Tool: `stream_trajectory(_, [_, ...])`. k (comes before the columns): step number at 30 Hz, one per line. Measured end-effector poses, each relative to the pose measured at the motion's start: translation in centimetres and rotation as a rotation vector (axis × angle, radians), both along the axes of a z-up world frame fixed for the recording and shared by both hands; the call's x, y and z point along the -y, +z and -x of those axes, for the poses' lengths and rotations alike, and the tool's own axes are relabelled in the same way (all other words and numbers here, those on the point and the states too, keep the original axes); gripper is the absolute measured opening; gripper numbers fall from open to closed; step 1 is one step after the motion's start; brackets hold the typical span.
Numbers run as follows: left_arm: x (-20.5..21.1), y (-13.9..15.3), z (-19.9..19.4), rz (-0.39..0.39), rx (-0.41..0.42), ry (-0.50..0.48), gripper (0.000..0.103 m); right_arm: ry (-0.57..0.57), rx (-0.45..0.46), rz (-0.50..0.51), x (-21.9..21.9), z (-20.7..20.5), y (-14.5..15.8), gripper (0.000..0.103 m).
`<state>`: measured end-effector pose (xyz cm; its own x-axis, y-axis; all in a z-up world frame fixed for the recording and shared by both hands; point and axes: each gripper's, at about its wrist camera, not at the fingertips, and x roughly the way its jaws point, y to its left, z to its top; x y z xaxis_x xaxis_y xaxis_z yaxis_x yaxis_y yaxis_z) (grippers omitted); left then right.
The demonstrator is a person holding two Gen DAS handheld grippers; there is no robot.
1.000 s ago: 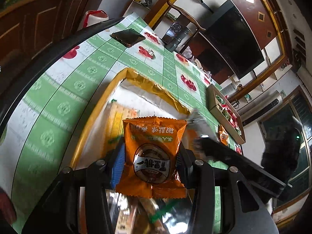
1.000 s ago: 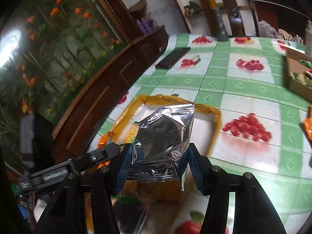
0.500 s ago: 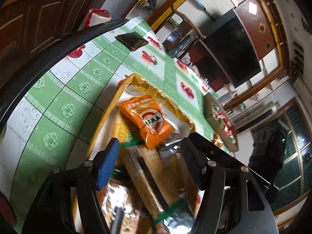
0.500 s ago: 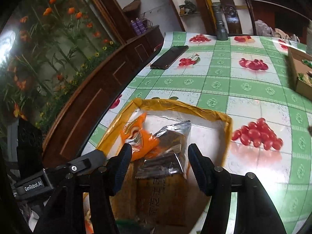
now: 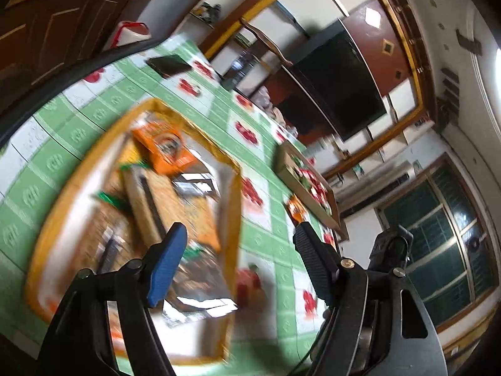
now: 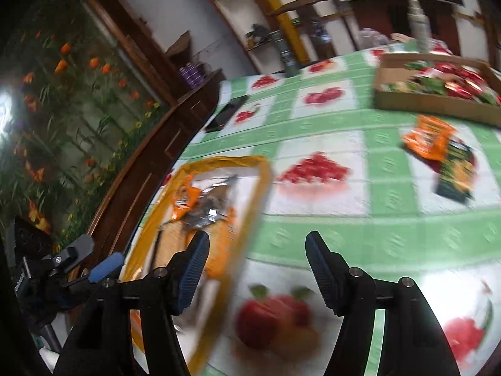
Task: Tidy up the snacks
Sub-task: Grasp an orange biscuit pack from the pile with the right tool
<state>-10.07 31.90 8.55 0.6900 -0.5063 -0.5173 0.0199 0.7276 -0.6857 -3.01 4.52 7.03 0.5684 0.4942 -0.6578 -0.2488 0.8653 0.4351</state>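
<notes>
A yellow-rimmed tray [image 5: 236, 194] [image 6: 261, 169] on the green checked tablecloth holds several snack packs, among them an orange packet [image 5: 162, 148] [image 6: 184, 200] and a silver packet [image 5: 195, 185] [image 6: 209, 210]. My left gripper [image 5: 238, 244] hangs over the tray's right rim, jaws opening, nothing between them. My right gripper [image 6: 256, 257] is to the right of the tray above bare cloth, jaws opening and empty. On the cloth farther right lie another orange packet [image 6: 429, 139] [image 5: 296, 208] and a dark green one [image 6: 457, 172]. The left gripper's blue fingertip [image 6: 106, 266] shows at the right wrist view's left edge.
A cardboard box [image 6: 435, 103] [image 5: 300, 185] of red and green snacks stands at the far side of the table. A black phone [image 5: 169, 64] [image 6: 227, 112] lies near the far left edge. A dark wooden cabinet [image 6: 150, 144] runs along the table's left side, chairs behind.
Both grippers let go of their packets, the orange one and the silver one, which now lie in the tray. Both have since swung to the right, away from the tray's middle, and opened wider.
</notes>
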Motion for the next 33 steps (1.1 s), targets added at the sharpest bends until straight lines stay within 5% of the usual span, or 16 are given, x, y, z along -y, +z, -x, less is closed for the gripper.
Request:
stream_trajectory(9, [7.5,0.5,1.4,-0.055,-0.026,-0.160,0.072,-0.240,-0.010,0.029,12.6,3.1,-0.5,0.067])
stream_trajectory(14, [10.6,0.0,1.8,-0.057,-0.048,-0.261,0.072,-0.310,-0.017,0.067,16.1,1.7,-0.5,0.069])
stream_trajectory(22, [11.7,-1.4,1.6,-0.053,-0.065,-0.338,0.072,-0.346,-0.047,0.093,16.0,-5.7,-0.6,0.069])
stream_trajectory(33, [10.6,-2.9,-0.2,-0.075,-0.080,-0.382,0.072,-0.392,-0.093,0.298,12.7,-16.5,-3.4,0.067])
